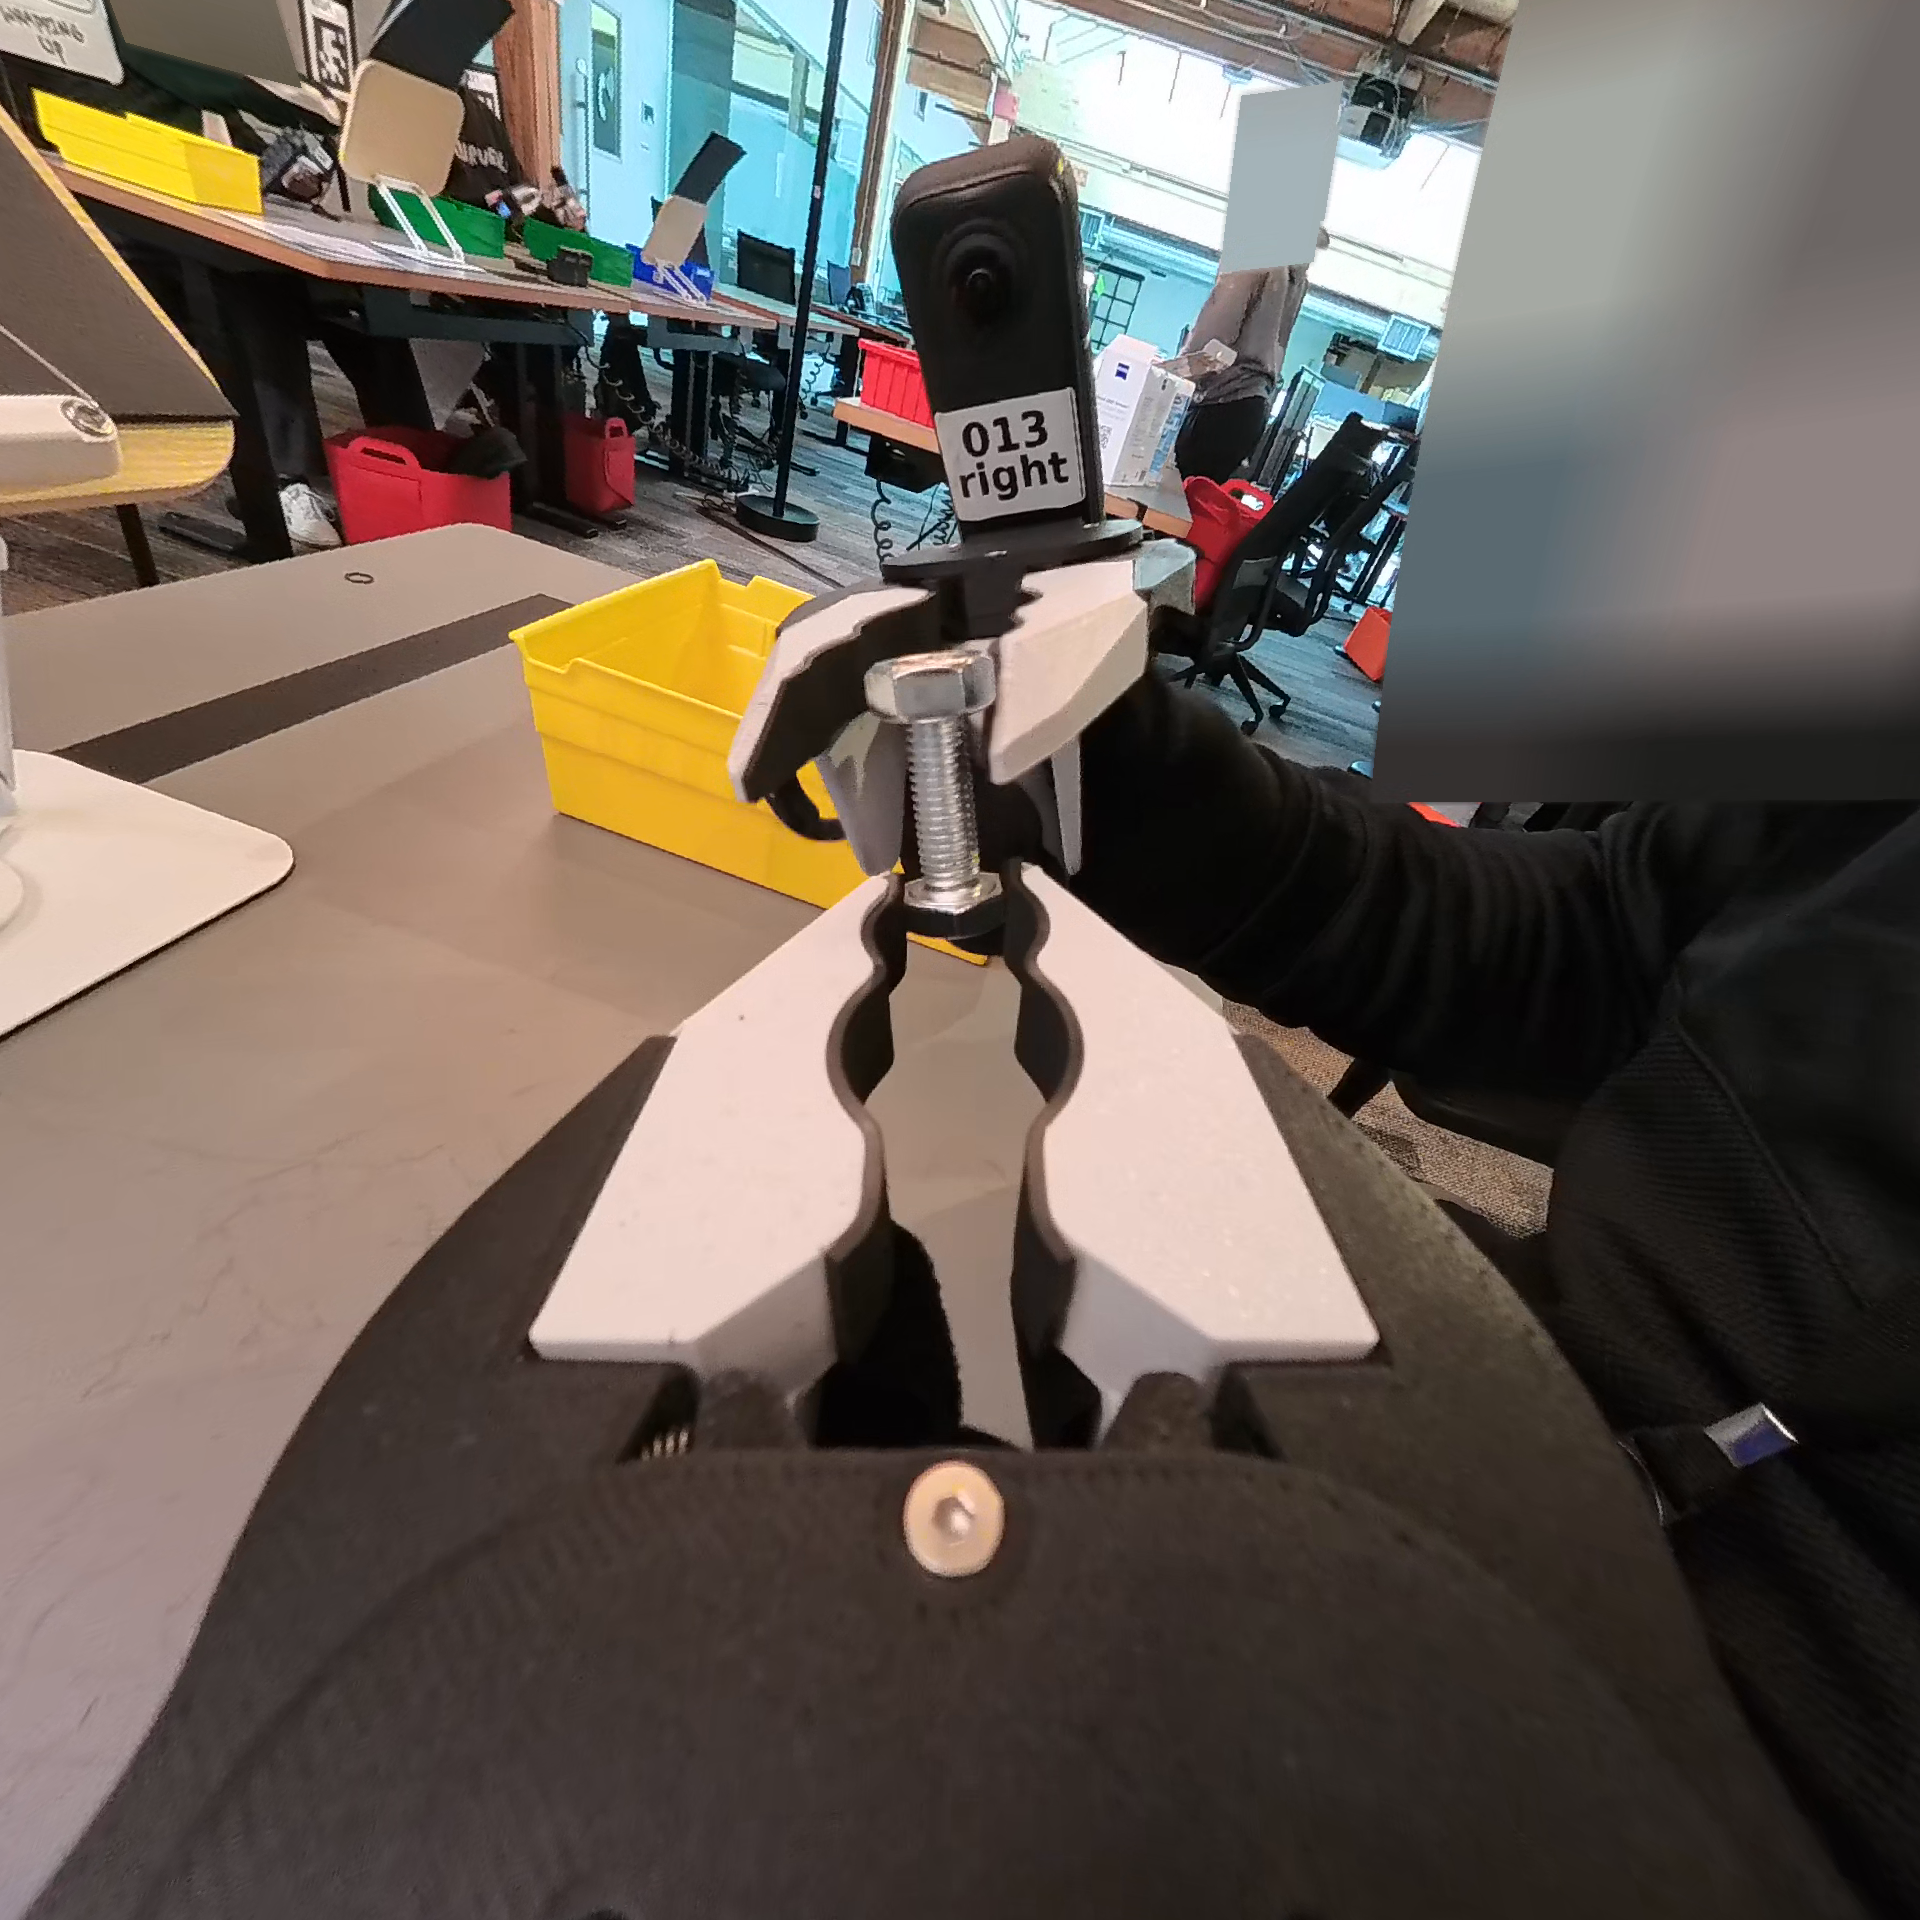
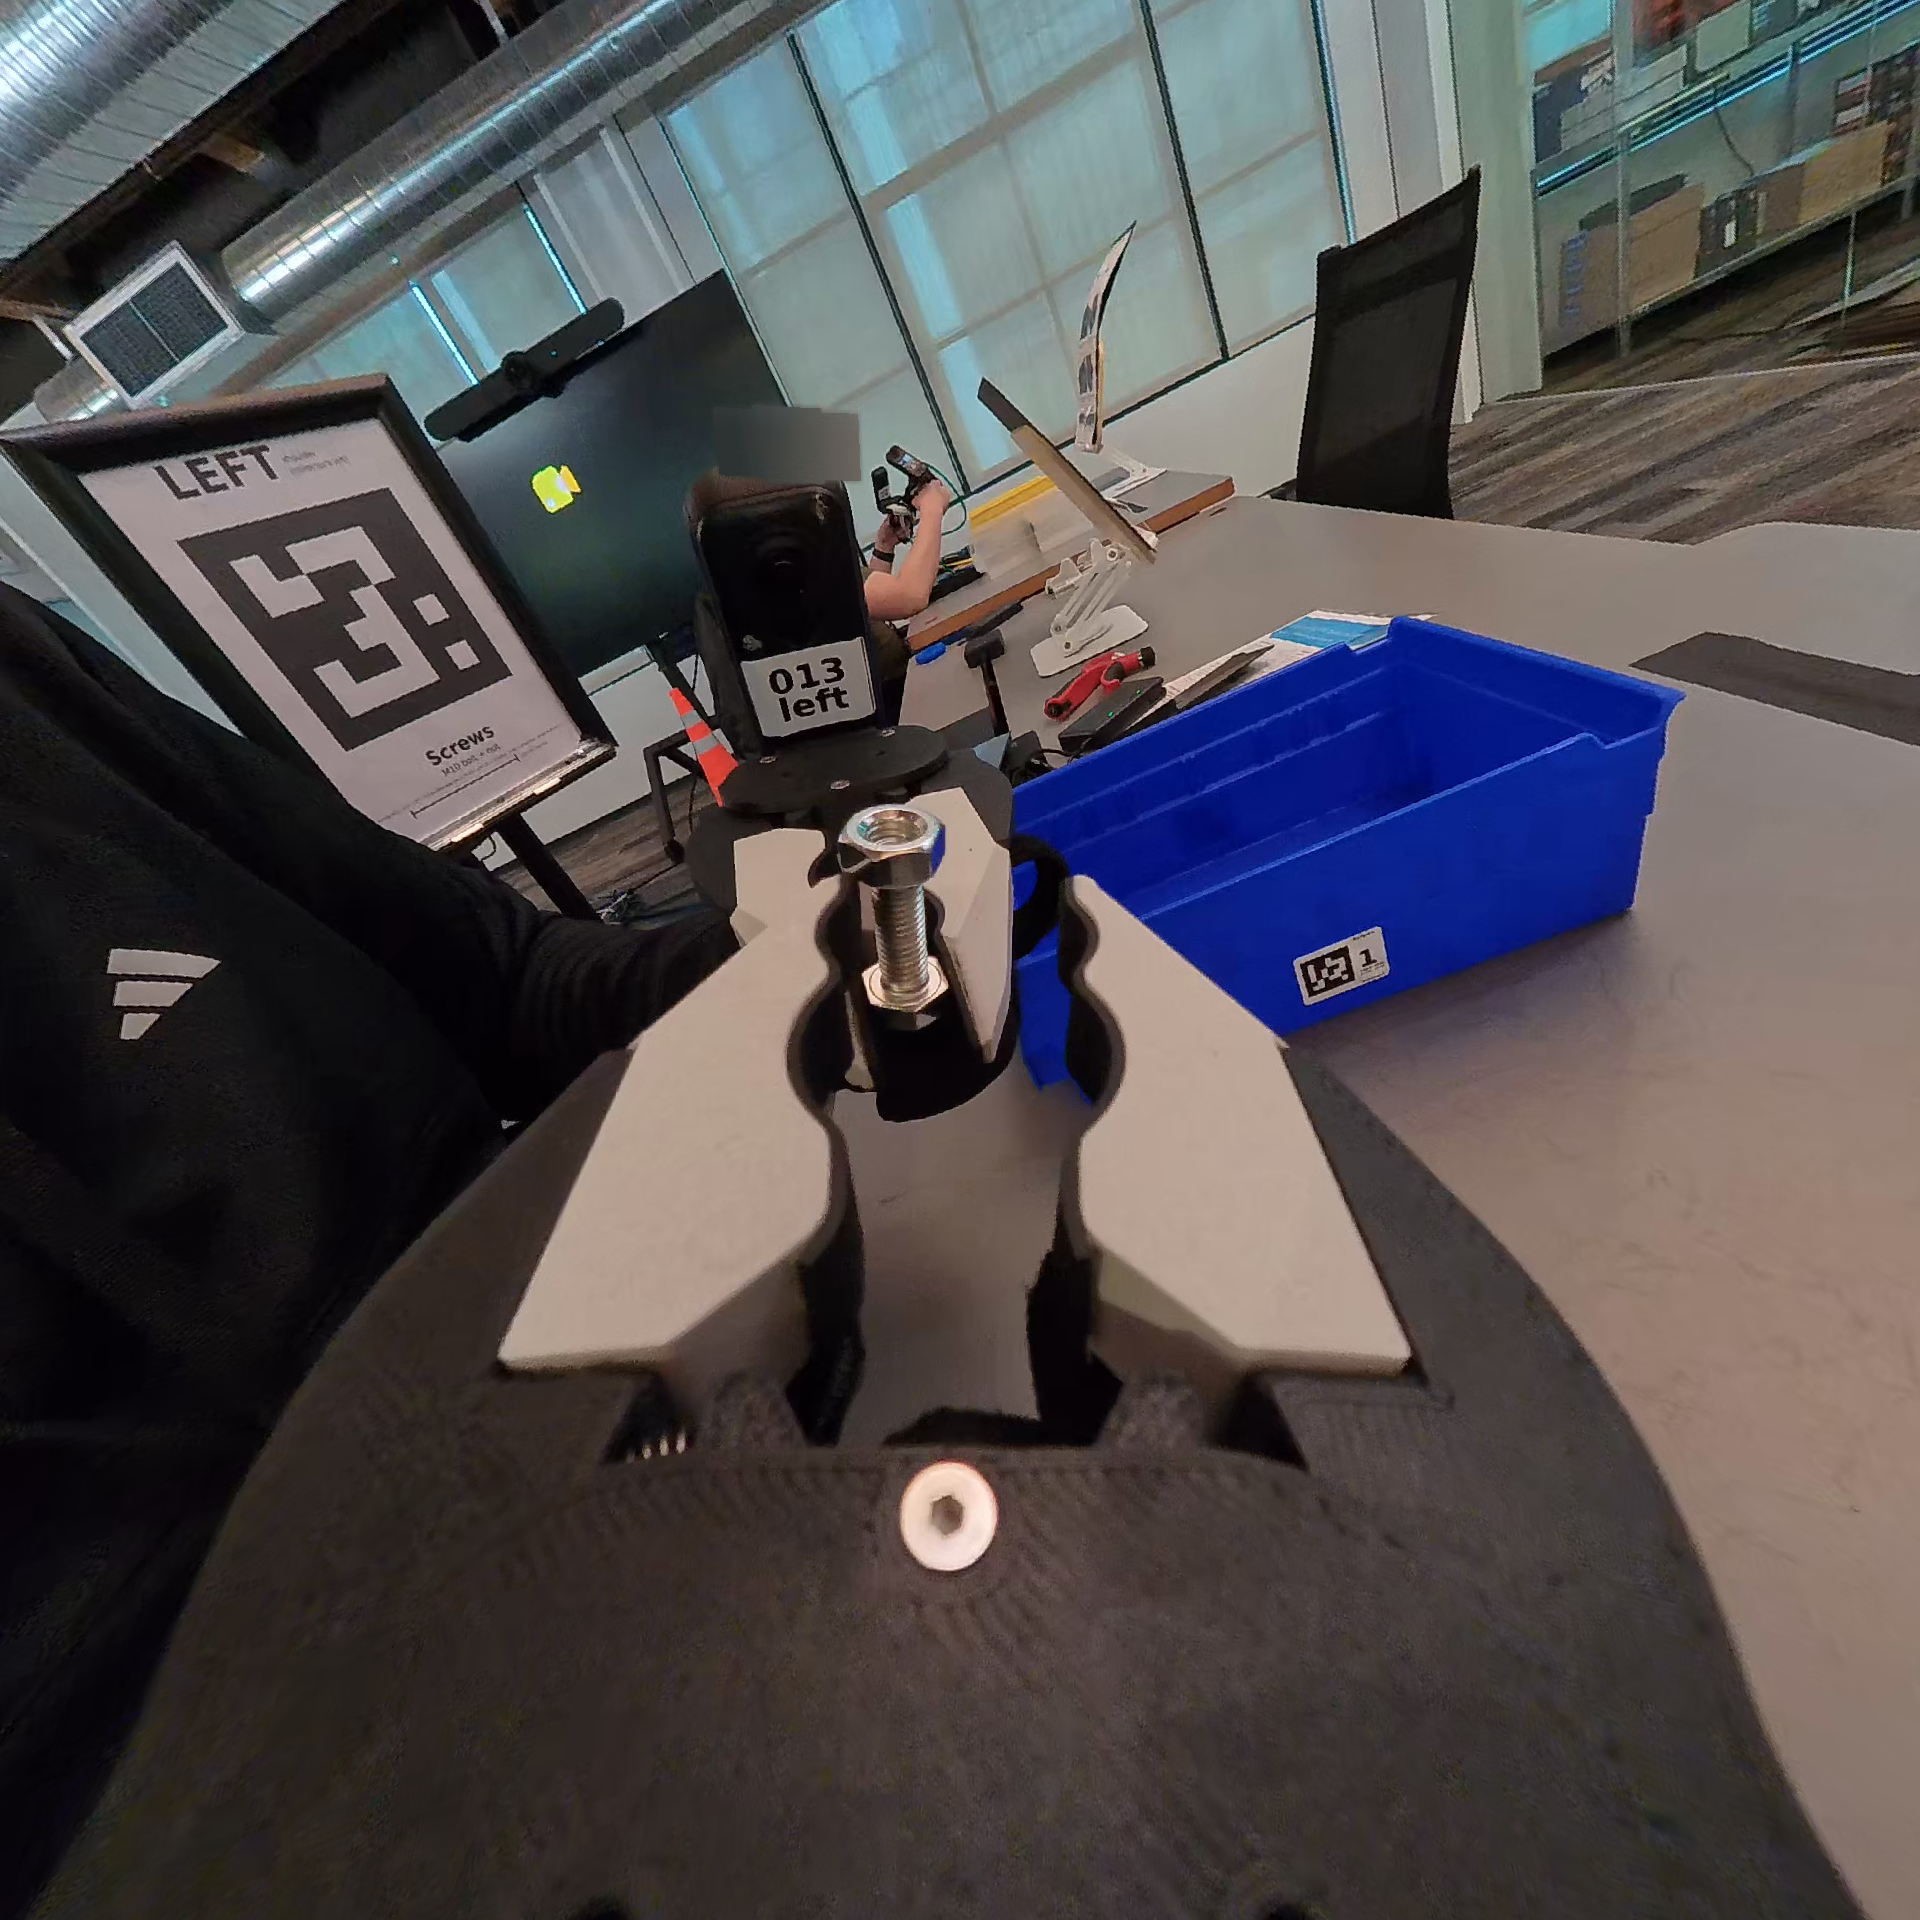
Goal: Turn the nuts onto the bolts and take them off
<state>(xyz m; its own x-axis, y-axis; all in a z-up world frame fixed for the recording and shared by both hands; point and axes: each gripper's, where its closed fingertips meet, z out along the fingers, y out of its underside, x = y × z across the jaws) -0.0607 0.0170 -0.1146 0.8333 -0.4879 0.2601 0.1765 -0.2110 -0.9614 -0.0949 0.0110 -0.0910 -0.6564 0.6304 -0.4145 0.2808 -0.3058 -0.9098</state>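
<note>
A: While the left tongs clamp the nut, where's the bolt?

B: Between both, above the surface; right tongs pinch its head. Steel: stiff, likely slippery. Grip the flats.

Pale grey tongs with black wavy inner edges sit in a black textured body. The bolt and nut are shiny silver. Upper left of centre, a bright yellow bin; in the other view a deep blue bin, right of centre, on the matte grey surface.
</note>
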